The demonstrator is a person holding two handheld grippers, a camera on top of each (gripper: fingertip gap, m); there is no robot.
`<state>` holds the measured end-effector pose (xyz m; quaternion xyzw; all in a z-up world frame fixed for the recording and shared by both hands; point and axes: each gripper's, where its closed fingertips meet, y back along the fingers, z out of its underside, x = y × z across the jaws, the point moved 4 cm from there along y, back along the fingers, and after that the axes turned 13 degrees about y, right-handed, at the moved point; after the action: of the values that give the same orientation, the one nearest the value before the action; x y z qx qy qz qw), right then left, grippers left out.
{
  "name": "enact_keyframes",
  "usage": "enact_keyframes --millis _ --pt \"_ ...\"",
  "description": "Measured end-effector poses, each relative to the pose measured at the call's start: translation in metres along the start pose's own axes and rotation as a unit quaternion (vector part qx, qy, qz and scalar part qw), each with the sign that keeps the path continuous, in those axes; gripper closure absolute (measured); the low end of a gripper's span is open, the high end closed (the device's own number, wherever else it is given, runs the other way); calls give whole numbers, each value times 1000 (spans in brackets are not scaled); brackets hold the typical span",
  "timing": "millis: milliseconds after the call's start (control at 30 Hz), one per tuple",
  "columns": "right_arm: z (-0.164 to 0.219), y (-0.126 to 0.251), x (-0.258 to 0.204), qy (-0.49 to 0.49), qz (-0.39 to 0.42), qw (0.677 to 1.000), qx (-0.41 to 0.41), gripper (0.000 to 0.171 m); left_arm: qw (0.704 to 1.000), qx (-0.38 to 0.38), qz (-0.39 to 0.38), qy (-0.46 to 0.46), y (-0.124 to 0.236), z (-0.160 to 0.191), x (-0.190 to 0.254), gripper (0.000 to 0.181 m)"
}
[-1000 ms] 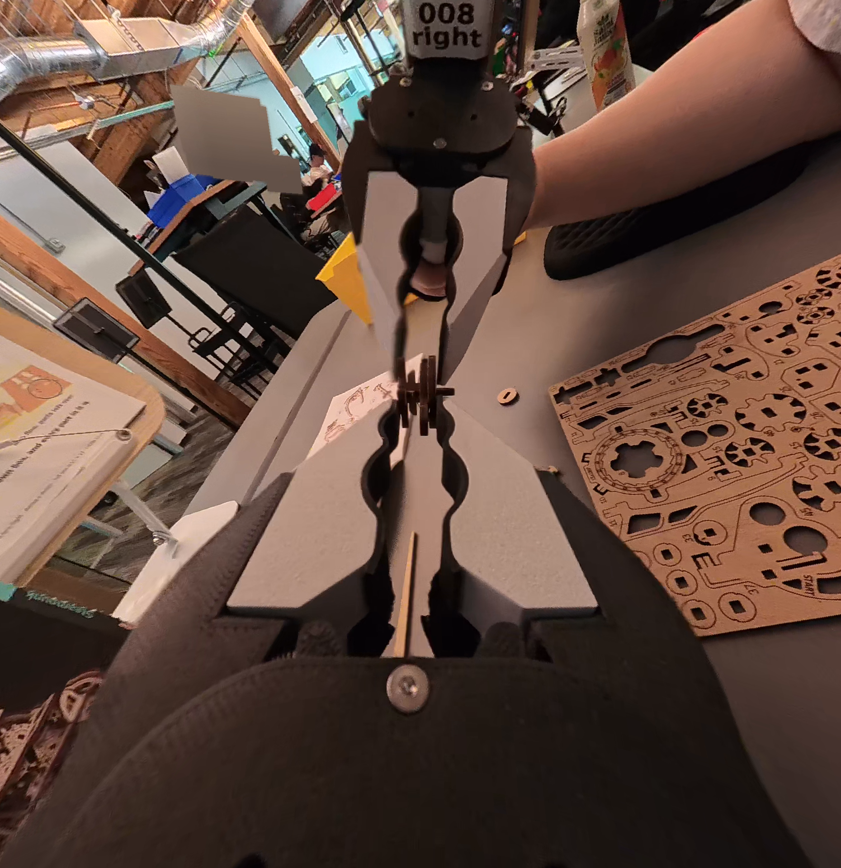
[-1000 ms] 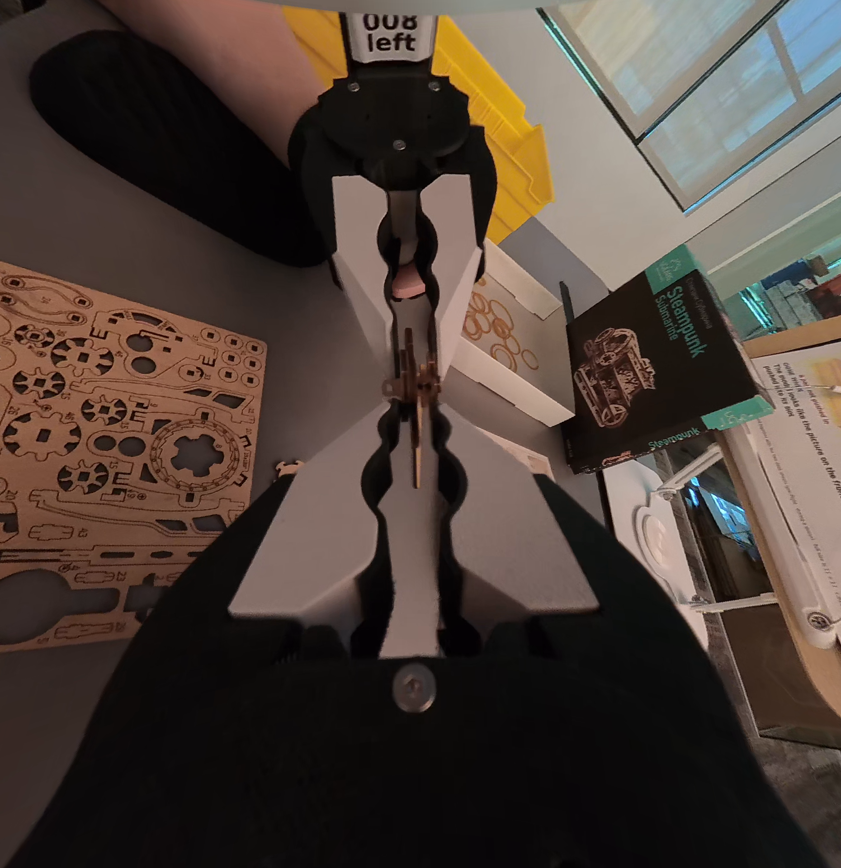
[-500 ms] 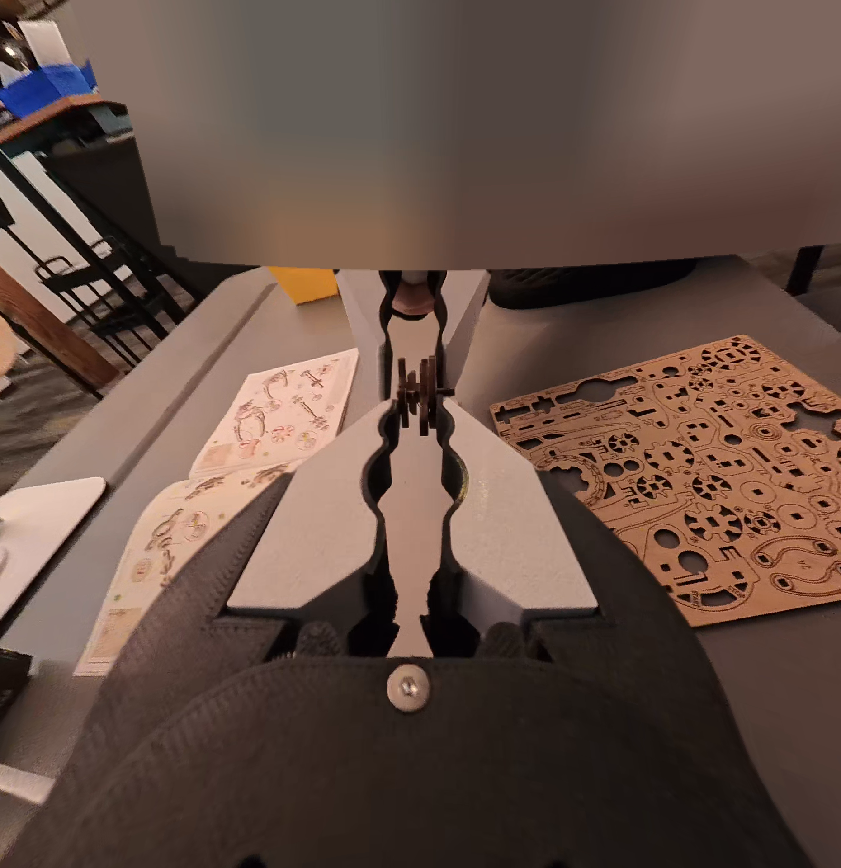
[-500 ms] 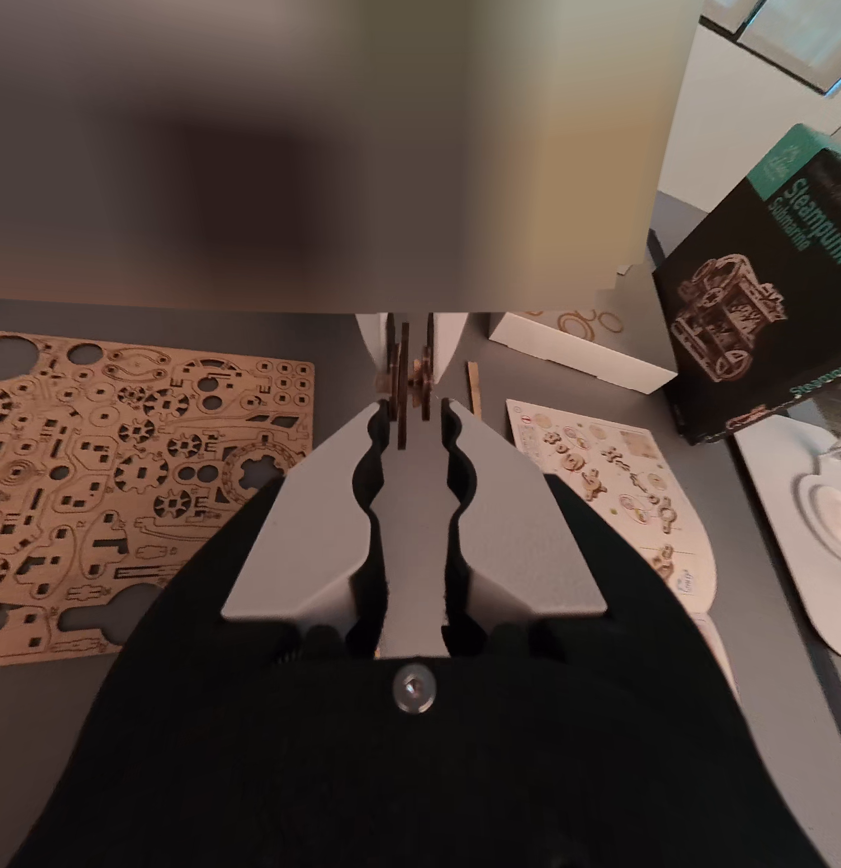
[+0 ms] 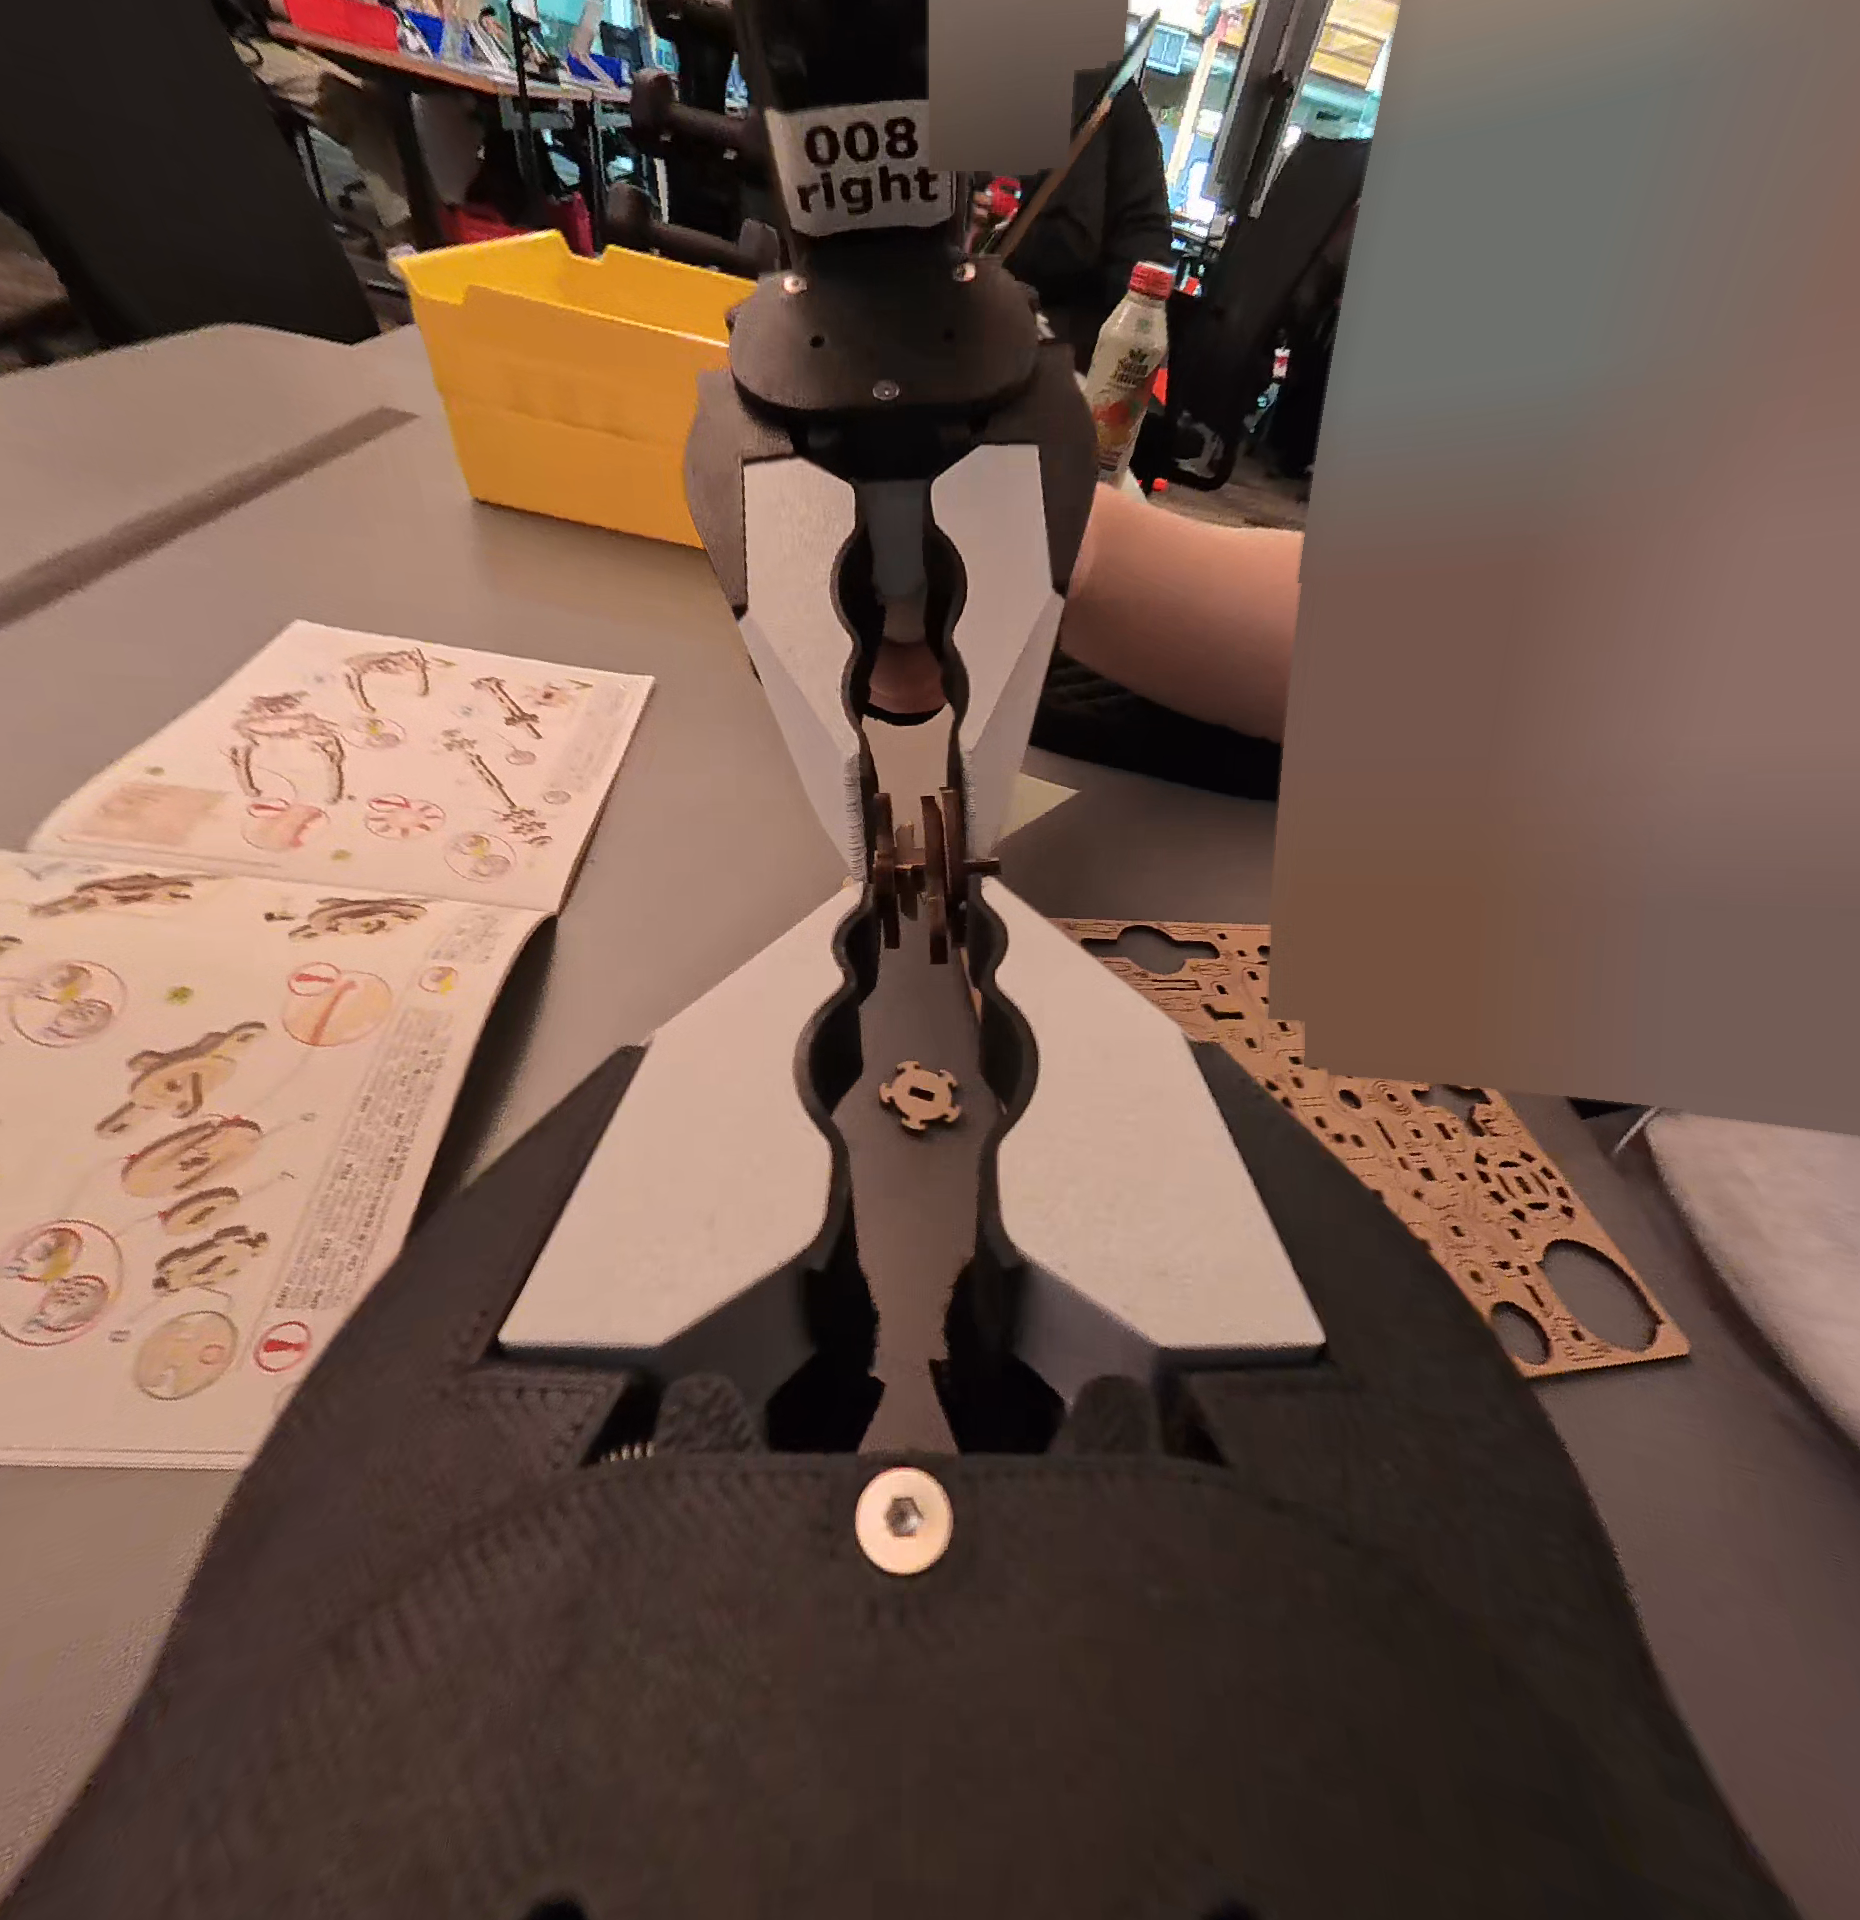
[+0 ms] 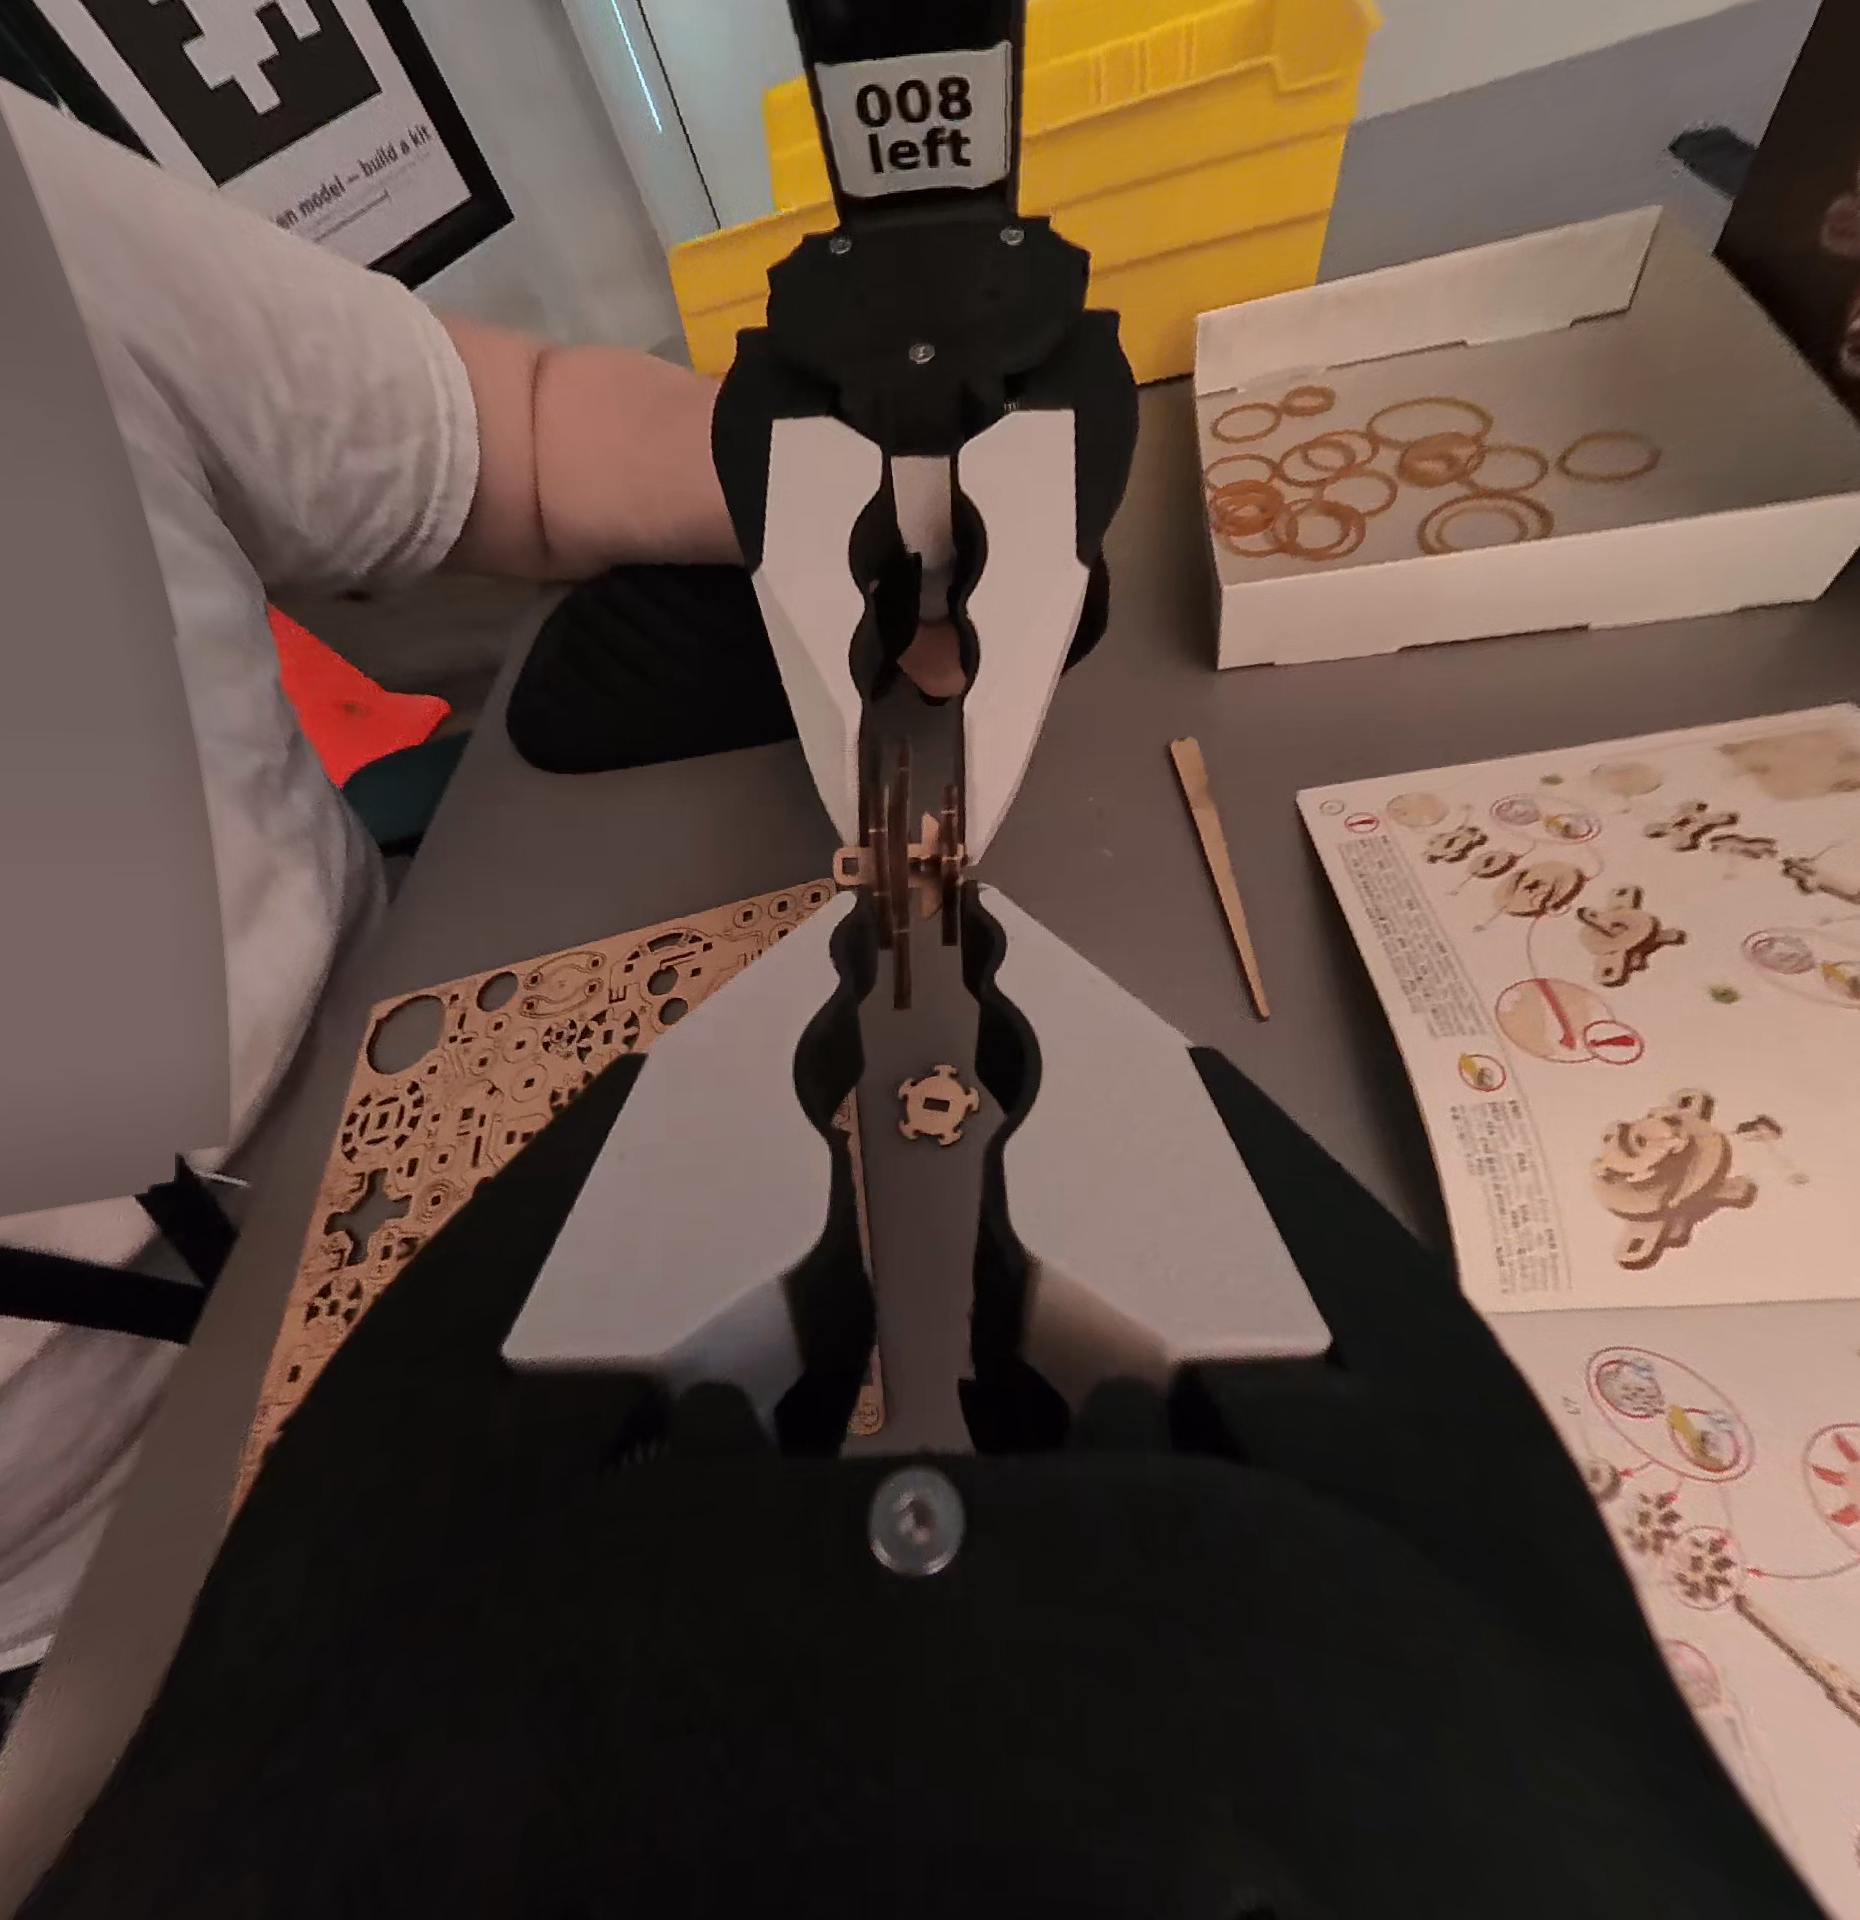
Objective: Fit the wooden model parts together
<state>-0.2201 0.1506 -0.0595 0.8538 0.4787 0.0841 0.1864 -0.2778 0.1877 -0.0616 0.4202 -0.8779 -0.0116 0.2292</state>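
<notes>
Since half a second ago both grippers have drawn back and tilted, so the yellow bin (image 5: 552, 384) and the white tray (image 6: 1508, 582) now show, and one loose wooden gear (image 5: 919, 1095) appears on the grey table (image 5: 230, 499) beneath the fingers. Tip to tip, the left gripper (image 5: 918, 914) and the right gripper (image 6: 910, 914) both stand narrowed to a slim gap, each pinching one end of the small wooden gear assembly (image 5: 921, 868), which hangs above the table between them; it shows several thin discs on a cross axle, too small to count surely. White tray: a scatter of tan rubber bands (image 6: 1352, 468), many and overlapping. Yellow bin: its inside is hidden from both views. On the table lie one laser-cut wooden parts sheet (image 6: 490, 1081) with many pieces punched out, one open instruction booklet (image 5: 230, 966), one thin wooden stick (image 6: 1217, 873) between the grippers and the booklet, and a black padded rest (image 6: 635, 686) under the person's forearm (image 6: 604, 457). One drink bottle (image 5: 1128, 364) stands behind the right gripper, and a dark box (image 6: 1830, 229) sits at the right edge beside the tray. Beyond the table the room is a crowded workshop with dim shelves and chairs.
</notes>
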Motion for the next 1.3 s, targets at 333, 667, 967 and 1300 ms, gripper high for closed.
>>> enact_keyframes --millis 333,667,967,1300 --pt "4 -1 9 -127 -33 991 31 157 990 -5 33 134 1 -3 -11 169" --pt "9 -2 15 -170 -38 983 51 156 974 -1 42 223 0 -2 -20 168" --pt "7 -1 15 -207 -43 976 45 157 970 -1 49 239 1 -2 -19 169" --pt "8 0 14 -187 -48 980 46 156 977 16 50 205 3 -5 -20 164"
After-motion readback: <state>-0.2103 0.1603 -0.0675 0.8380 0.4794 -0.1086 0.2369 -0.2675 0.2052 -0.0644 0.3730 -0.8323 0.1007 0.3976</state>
